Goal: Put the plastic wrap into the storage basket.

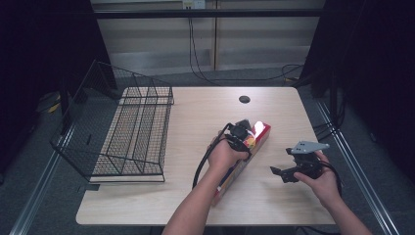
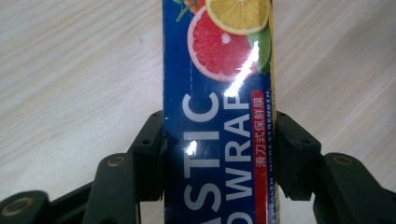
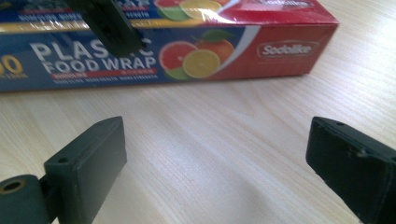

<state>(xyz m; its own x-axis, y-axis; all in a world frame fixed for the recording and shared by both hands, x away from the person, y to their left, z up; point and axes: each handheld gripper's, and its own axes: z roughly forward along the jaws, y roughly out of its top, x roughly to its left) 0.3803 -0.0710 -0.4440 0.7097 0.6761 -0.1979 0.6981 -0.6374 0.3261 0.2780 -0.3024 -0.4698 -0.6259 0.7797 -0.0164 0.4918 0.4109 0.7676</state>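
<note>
A wire basket (image 1: pixel 128 128) stands at the table's (image 1: pixel 195 103) left, well apart from the work. Mid-table, the left gripper (image 1: pixel 239 133) clamps both long sides of a food wrap box (image 1: pixel 258 133) lying flat. The right gripper (image 1: pixel 288 171) hovers beside it, jaws spread wide over bare wood.

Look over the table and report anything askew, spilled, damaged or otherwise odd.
Nothing spilled or visibly damaged. The plastic wrap box lies diagonally on the table, clamped across its width by the left claw. The wire basket overhangs the table's left edge. The right claw is open beside the box.
</note>
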